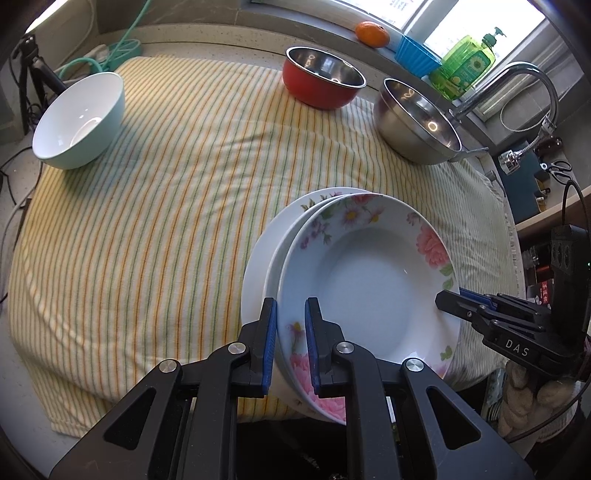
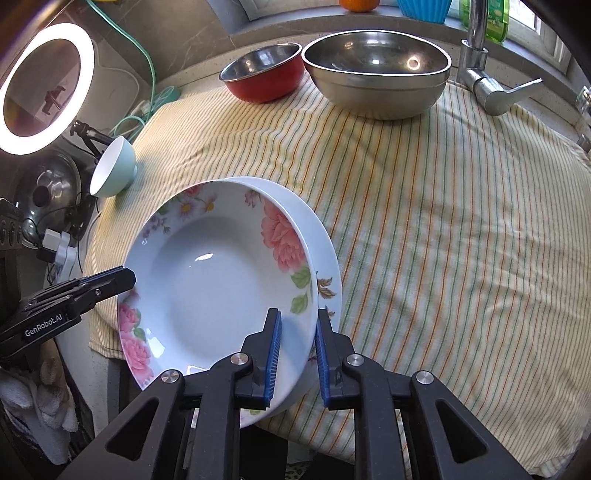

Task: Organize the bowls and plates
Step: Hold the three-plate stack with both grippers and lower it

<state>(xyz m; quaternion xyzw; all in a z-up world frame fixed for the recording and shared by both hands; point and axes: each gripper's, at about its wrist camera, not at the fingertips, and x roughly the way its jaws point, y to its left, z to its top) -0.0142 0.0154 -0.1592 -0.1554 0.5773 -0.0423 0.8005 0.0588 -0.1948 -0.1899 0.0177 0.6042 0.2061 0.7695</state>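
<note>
On the striped cloth [image 1: 147,229], steel bowl [image 2: 376,70] and red bowl [image 2: 264,72] sit far back, the mint bowl [image 1: 79,118] apart. Near edge: floral plate [image 1: 369,280] atop a second plate [image 1: 266,251], left gripper [image 1: 291,345] and right gripper [image 2: 298,356] each clamping its rim.

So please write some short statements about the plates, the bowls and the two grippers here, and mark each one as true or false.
1. Both grippers hold the stack of flowered plates. True: the left gripper and the right gripper each clamp its rim.
2. The red bowl sits inside the steel bowl. False: they stand side by side on the striped cloth.
3. The pale green bowl is empty. True.
4. The orange lies in the red bowl. False: it is on the window ledge.
5. The stack holds only one plate. False: at least two rims show.
</note>
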